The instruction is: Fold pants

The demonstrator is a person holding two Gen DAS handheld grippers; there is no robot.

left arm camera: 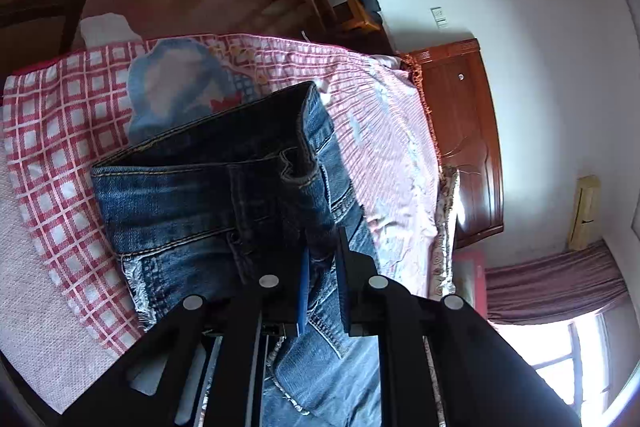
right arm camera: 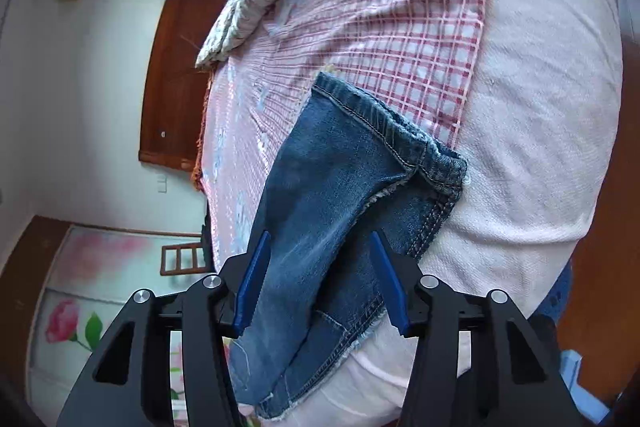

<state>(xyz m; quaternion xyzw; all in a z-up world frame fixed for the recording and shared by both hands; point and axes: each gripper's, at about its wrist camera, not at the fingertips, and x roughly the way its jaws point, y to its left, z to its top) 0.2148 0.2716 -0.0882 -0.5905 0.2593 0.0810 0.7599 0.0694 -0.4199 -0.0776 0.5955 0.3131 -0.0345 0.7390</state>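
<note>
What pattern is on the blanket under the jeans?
Red-and-white checks on the blanket, clearest in the left wrist view.

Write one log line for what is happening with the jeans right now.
step: fold pants | left hand-held gripper: shut on jeans | right hand-held gripper: open, jeans leg between pads | surface: checked blanket

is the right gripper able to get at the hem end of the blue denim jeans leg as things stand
Probably yes. The right gripper stands open with the blue denim jeans leg already lying between its blue pads, and the stitched hem lies straight ahead on the pink checked bed cover with nothing across the way.
</note>
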